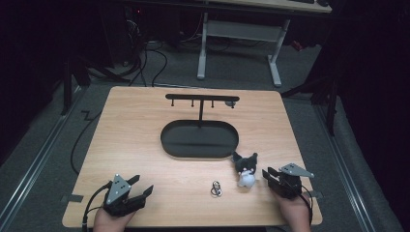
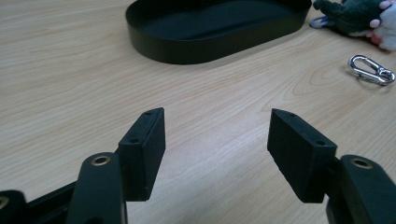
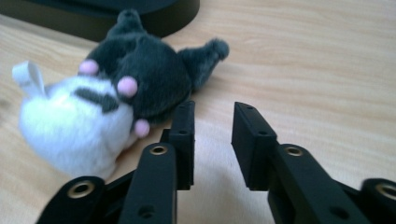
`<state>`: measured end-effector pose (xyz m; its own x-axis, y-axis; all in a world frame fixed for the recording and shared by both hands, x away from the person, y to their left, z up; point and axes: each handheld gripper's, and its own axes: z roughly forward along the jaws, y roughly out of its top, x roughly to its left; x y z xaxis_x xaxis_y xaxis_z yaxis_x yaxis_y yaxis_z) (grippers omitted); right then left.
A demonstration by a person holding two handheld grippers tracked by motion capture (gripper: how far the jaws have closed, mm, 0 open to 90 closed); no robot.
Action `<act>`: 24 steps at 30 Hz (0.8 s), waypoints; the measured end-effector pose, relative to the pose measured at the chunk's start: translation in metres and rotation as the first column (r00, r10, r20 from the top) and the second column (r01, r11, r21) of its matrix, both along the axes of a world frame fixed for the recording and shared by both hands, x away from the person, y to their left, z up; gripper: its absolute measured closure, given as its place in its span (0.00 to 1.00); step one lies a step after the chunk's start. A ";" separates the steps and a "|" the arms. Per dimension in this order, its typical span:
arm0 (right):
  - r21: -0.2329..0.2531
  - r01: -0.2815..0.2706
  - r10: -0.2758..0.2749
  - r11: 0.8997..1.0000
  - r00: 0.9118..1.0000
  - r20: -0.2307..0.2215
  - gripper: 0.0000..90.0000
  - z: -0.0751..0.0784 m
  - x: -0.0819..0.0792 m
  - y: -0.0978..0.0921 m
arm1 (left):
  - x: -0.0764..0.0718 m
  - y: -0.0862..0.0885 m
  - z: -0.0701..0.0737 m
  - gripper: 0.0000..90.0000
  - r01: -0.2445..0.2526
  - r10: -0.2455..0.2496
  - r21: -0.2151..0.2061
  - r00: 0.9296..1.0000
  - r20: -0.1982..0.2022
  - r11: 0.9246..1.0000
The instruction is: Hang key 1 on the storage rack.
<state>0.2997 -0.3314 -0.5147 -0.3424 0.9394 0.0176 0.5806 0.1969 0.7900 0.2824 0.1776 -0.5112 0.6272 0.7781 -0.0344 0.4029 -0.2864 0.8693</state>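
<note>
On the table (image 1: 145, 125) we count one black oval tray (image 1: 199, 139), set toward the middle of the far half. One T-shaped hanger stand (image 1: 201, 99) rises from it; along its crossbar we count three small pegs plus one knob at the right end. Near the front edge we count one metal carabiner clip (image 1: 216, 188) and, just to its right, one plush toy (image 1: 245, 169), dark grey and white. We count two grippers, one at each front corner: left gripper (image 1: 141, 187), right gripper (image 1: 267, 174).

The left claw (image 1: 140, 188) sits at the near left, held by a hand (image 1: 112, 221), its jaws spread wide and empty. The right claw (image 1: 267, 175) sits at the near right, its jaws narrowly parted, gripping nothing.
</note>
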 end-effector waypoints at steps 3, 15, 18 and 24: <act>0.005 0.012 -0.012 1.000 1.000 0.002 0.74 -0.001 -0.005 -0.001 | 0.004 -0.005 -0.001 0.42 0.012 -0.012 -0.002 1.000 -0.003 1.000; -0.009 0.067 -0.067 0.998 0.994 -0.084 0.57 -0.002 -0.013 0.006 | 0.020 -0.024 -0.010 0.42 0.076 -0.075 0.032 0.997 -0.024 0.997; -0.041 0.063 -0.067 0.997 0.991 -0.118 0.51 -0.001 -0.009 0.011 | 0.020 -0.024 -0.009 0.41 0.094 -0.093 0.024 0.995 -0.022 0.995; -0.071 0.066 -0.078 0.995 0.980 -0.184 0.46 0.005 -0.001 0.016 | 0.020 -0.024 -0.010 0.41 0.111 -0.110 0.021 0.994 -0.028 0.994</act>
